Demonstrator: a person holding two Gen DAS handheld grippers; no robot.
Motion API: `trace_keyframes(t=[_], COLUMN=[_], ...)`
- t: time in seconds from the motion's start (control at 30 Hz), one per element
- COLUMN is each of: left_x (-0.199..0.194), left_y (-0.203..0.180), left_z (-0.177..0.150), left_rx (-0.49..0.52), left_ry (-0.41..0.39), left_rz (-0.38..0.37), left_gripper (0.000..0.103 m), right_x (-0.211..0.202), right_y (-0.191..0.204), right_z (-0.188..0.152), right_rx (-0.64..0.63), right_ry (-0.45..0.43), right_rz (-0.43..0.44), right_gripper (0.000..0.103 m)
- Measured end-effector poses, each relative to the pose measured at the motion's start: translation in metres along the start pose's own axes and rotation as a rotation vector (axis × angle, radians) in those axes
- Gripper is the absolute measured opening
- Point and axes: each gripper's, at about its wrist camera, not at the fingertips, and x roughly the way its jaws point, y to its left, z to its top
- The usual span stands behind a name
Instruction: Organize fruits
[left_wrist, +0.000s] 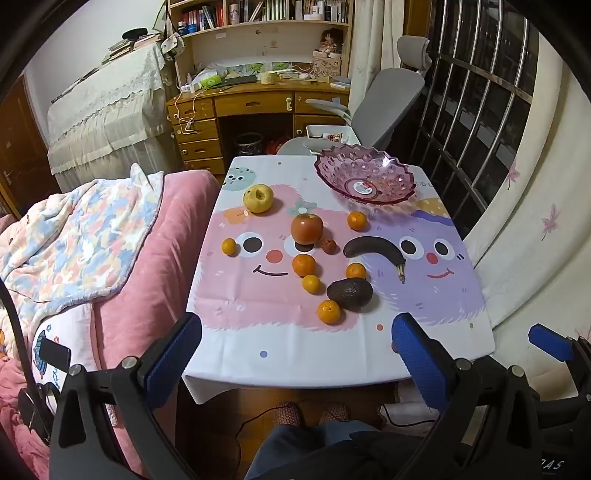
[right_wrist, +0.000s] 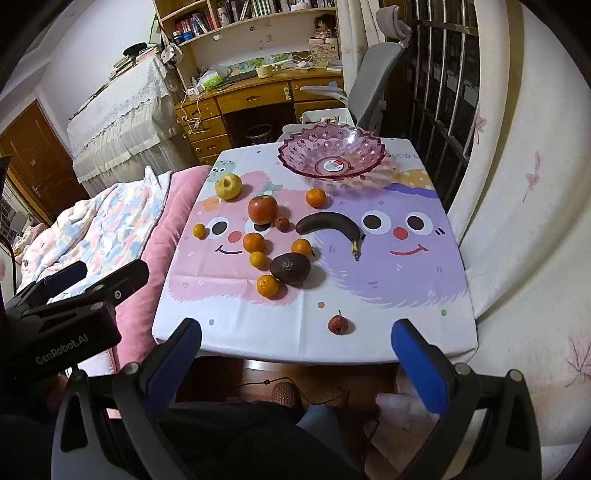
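Observation:
An empty pink glass bowl (left_wrist: 365, 177) (right_wrist: 330, 155) stands at the table's far right. Fruit lies loose on the cartoon tablecloth (left_wrist: 295, 350): a yellow apple (left_wrist: 258, 198) (right_wrist: 228, 186), a red apple (left_wrist: 306, 229) (right_wrist: 262, 209), a dark banana (left_wrist: 375, 251) (right_wrist: 328, 225), a dark avocado (left_wrist: 349, 293) (right_wrist: 290, 268) and several oranges, one nearest at the front (left_wrist: 328, 312) (right_wrist: 267, 286). A small red fruit (right_wrist: 338, 324) lies near the front edge. My left gripper (left_wrist: 295, 350) is open and empty above the front edge. My right gripper (right_wrist: 295, 350) is open and empty there too.
A bed with pink and patterned blankets (left_wrist: 92, 251) borders the table's left side. A grey office chair (left_wrist: 384, 107) and a wooden desk (left_wrist: 258, 103) stand behind the table. A barred window (left_wrist: 480, 110) and a curtain are on the right. The person's legs show below.

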Motion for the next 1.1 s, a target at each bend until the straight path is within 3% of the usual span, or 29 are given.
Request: trace_keyframes(t=[1.1], left_x=[-0.0006], left_y=[0.0003], left_z=[0.0001], left_rx=[0.002], left_ry=[-0.001], left_rz=[0.000], left_gripper=[0.102], right_x=[0.0073], right_y=[0.0063], right_z=[0.0069], right_rx=[0.001], right_ry=[0.008], right_rz=[-0.007], right_gripper=[0.103])
